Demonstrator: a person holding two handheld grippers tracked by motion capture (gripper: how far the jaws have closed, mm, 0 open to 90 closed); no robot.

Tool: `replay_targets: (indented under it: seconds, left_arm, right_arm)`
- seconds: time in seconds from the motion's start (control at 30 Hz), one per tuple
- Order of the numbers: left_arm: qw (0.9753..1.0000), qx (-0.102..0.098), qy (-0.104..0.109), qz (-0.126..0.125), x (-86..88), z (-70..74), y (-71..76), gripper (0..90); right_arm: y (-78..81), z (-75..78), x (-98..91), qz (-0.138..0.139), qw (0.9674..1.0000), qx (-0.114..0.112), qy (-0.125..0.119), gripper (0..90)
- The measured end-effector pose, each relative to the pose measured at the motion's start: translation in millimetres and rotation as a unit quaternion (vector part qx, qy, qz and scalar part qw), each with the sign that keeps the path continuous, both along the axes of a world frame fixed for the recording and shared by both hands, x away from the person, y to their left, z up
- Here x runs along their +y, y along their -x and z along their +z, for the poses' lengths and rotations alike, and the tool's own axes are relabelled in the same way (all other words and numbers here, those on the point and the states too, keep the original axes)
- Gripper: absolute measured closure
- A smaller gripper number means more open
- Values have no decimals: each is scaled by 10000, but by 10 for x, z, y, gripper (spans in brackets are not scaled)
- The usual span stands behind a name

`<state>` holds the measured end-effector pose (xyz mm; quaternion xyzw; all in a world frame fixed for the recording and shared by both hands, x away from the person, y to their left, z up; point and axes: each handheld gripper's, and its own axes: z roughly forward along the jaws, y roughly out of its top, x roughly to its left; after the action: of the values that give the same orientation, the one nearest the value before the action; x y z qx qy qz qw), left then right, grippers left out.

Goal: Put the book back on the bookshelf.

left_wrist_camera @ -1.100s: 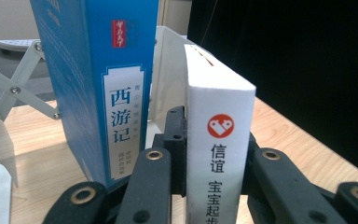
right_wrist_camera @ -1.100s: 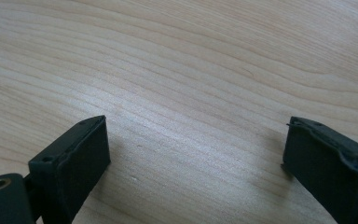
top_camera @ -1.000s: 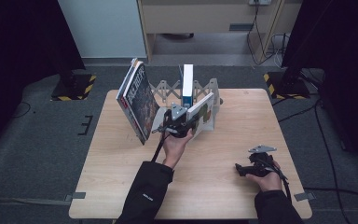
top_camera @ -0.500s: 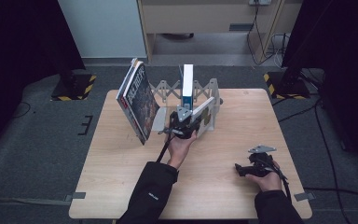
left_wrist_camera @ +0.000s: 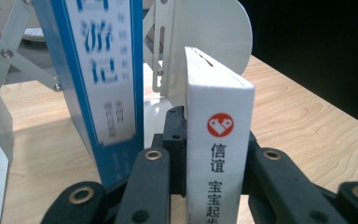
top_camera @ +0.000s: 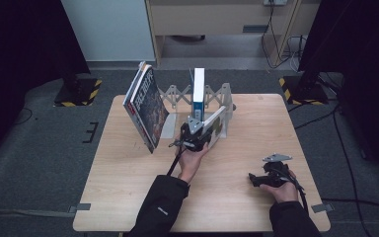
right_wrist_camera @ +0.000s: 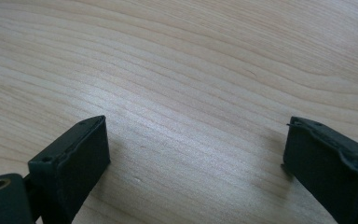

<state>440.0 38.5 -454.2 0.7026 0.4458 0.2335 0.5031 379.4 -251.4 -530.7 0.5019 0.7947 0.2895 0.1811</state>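
Note:
A white book (left_wrist_camera: 219, 140) with a red logo and black characters on its spine sits between the jaws of my left gripper (left_wrist_camera: 216, 154), which is shut on it. In the high view my left gripper (top_camera: 196, 136) holds that white book (top_camera: 216, 121) tilted, at the right end of an expandable metal book rack (top_camera: 222, 94). A blue-and-white book (top_camera: 198, 91) stands upright in the rack, just left of the held one; its spine (left_wrist_camera: 102, 70) is close beside my jaws. My right gripper (top_camera: 256, 178) rests open on the table at the near right, with bare wood between its jaws (right_wrist_camera: 196, 149).
A large illustrated book (top_camera: 145, 106) leans at the rack's left end. The rack's white end plate (left_wrist_camera: 205, 28) rises behind the held book. The wooden table (top_camera: 128, 187) stands on grey floor, with cabinets beyond it.
My left gripper has sunk a little with the white book, bringing it lower beside the blue-and-white book. My right gripper has stayed where it was.

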Motion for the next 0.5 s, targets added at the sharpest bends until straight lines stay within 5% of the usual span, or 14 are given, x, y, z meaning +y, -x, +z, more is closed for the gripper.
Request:
replay_targets:
  seconds: [0.5]
  left_arm:
    - [9998, 169, -136, -40, 8, -297, 196, 727]
  right_arm:
    - [0, 3, 6, 30, 10000, 22, -4, 70]
